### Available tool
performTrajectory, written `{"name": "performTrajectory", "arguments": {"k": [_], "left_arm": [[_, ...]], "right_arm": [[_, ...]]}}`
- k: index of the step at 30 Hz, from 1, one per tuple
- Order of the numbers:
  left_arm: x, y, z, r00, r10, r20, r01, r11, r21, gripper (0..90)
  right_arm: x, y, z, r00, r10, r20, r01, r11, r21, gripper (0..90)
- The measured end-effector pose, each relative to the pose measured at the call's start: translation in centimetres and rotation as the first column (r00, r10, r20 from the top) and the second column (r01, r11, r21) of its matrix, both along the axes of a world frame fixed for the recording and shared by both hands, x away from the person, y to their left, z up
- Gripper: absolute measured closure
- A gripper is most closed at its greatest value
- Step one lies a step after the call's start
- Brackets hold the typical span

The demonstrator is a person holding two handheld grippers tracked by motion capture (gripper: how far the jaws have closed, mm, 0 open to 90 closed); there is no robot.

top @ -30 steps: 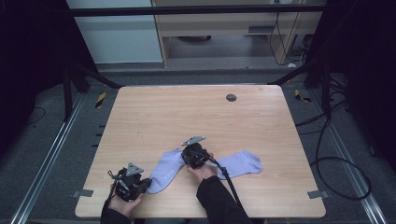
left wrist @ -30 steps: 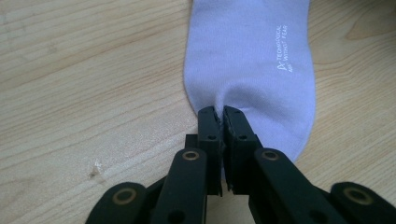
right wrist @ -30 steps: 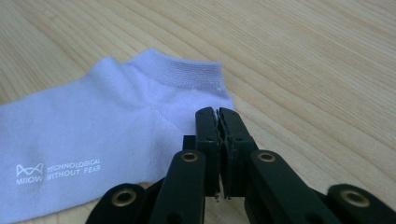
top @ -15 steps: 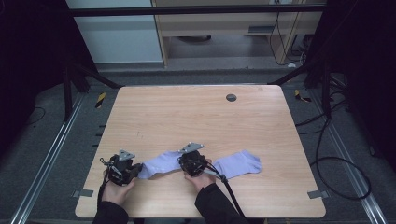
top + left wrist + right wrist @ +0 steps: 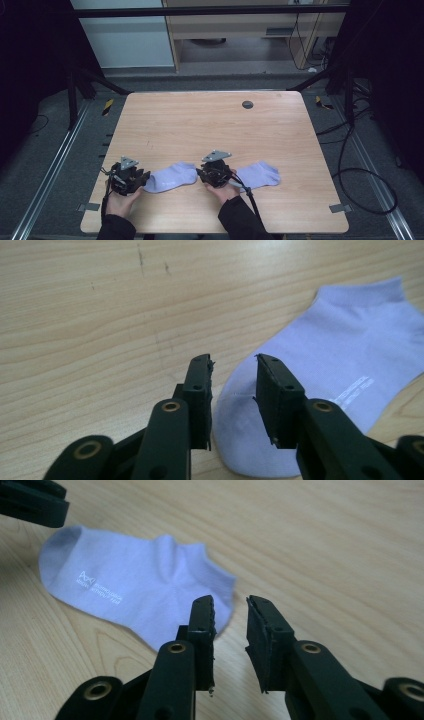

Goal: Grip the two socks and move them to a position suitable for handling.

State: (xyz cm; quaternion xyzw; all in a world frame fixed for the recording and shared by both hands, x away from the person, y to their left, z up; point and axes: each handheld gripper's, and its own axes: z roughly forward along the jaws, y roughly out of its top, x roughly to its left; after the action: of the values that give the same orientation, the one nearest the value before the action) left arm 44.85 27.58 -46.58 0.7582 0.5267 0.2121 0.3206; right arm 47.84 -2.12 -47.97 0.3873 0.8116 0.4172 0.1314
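At the left of the high view, the left tongs [image 5: 141, 182] sit at the toe end of a pale lilac sock [image 5: 171, 177] lying flat on the wooden table [image 5: 200, 125] near its front edge. In the left gripper view these tongs [image 5: 234, 390] have just been opening: the jaws stand apart with a clear gap, the sock's [image 5: 340, 370] rounded toe below them, nothing pinched. This ankle sock is smooth, with a faint toe seam, small white printed lettering on its side and a ribbed cuff at the far end.

Next comes the right tongs [image 5: 204, 175], just beside that cuff; their jaws have also just been opening and hold nothing [image 5: 230, 630], the sock's [image 5: 135, 595] cuff edge lying just left of them.

Rightmost, a second lilac sock [image 5: 257, 175] lies flat, partly covered by the right hand.
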Motion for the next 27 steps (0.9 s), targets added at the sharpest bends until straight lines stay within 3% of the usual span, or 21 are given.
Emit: {"name": "performTrajectory", "arguments": {"k": [7,13,27], "left_arm": [[-0.9,-1.2,1.6,0.9971,-0.010,0.075,0.015,0.9979,-0.063,55.5],[-1.6,-3.5,2.7,0.9912,-0.066,0.114,0.080,0.9903,-0.114,51.0],[-1.8,-10.4,3.2,0.9703,-0.197,0.140,0.214,0.9695,-0.119,50.0]], "right_arm": [[-0.4,-4.3,2.2,0.9983,-0.047,0.034,0.045,0.998,0.042,62.1],[-1.1,-8.0,3.0,0.9960,-0.072,0.053,0.070,0.997,0.040,56.3],[-3.5,-16.6,3.3,0.9857,-0.155,0.067,0.154,0.988,0.022,50.3]]}}
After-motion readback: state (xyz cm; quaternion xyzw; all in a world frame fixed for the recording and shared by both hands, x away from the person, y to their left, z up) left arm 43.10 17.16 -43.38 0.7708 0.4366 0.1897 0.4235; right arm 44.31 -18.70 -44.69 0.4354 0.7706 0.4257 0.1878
